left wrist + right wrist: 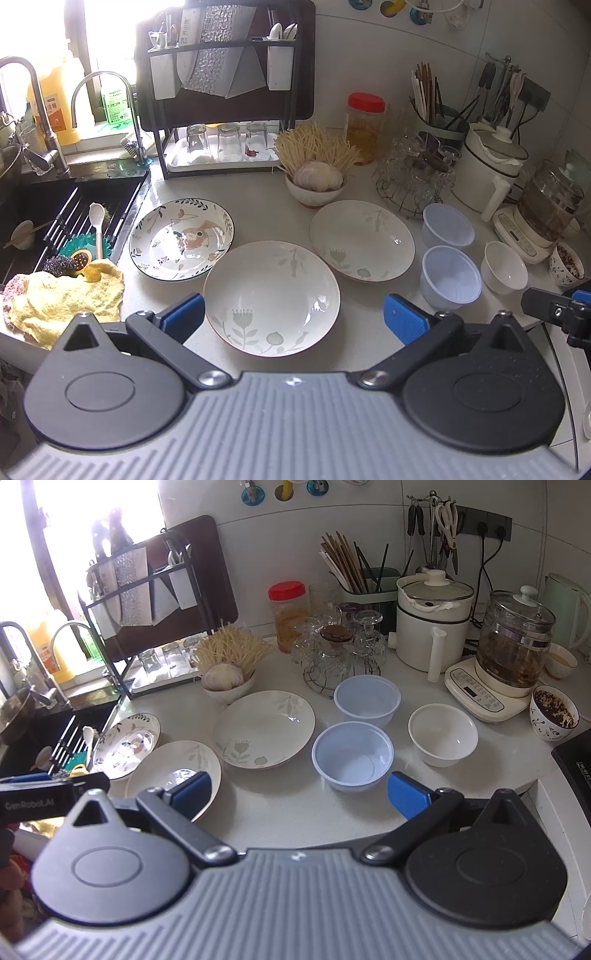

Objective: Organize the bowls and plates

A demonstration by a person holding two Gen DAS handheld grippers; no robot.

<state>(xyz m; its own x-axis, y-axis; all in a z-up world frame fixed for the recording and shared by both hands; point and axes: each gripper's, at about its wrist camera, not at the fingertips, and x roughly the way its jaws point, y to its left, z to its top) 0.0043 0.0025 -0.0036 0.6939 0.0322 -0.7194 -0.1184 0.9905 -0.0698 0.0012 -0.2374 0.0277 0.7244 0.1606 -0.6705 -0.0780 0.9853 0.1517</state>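
Both sets of jaws stand spread and hold nothing: the left gripper [293, 319] hovers over the nearest flowered plate [271, 297], the right gripper [299, 794] near a pale blue bowl [352, 755]. Nothing looks stacked yet. Glazed, shallow plates are slippery, so pinching the rim squarely would seem wise. Largest are three round plates on the speckled counter [369, 332], then two thin plastic bowls, then a small white bowl [442, 734].

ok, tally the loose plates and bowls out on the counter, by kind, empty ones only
White floral plates: 2 — near, far
Squirrel-pattern plate: 1
Pale blue plastic bowls: 2 — near, far
Plain white bowl: 1
Total: 6
Both claws hang open, holding nothing: left, right.
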